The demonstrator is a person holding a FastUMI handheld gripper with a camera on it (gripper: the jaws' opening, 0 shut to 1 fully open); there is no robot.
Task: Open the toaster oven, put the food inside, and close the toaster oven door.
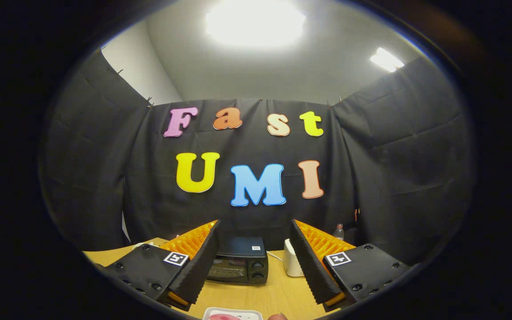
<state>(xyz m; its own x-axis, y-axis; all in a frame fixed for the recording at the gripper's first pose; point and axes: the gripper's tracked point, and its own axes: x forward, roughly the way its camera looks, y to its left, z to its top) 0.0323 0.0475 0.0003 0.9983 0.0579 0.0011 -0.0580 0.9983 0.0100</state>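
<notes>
My hand-held gripper (254,255) is held above the counter (278,295) with its two fingers spread wide and nothing between them but open air; neither finger touches any object. Left to right: the left finger (200,266) rises from its housing, which carries a square marker tag (175,258), and its ribbed inner face slants toward the middle. Just past that finger, in the gap between the two fingers and beyond their tips, the toaster oven (240,266) stands on the counter against the booth wall. Its door (227,268) is shut, and two round knobs (258,270) sit one above the other at its right end. A small label (256,248) lies on its top panel. Right of the toaster oven, a white boxy object (290,263) stands on the counter, partly hidden by my right finger (310,266); a thin white cable (274,256) runs between the two. Behind the right finger, a clear bottle (338,231) stands near the wall. Nearest to me, below the gap between the fingers, the rim of a white tray (234,314) shows with pink food (221,317) in it. The food is well apart from the toaster oven.
</notes>
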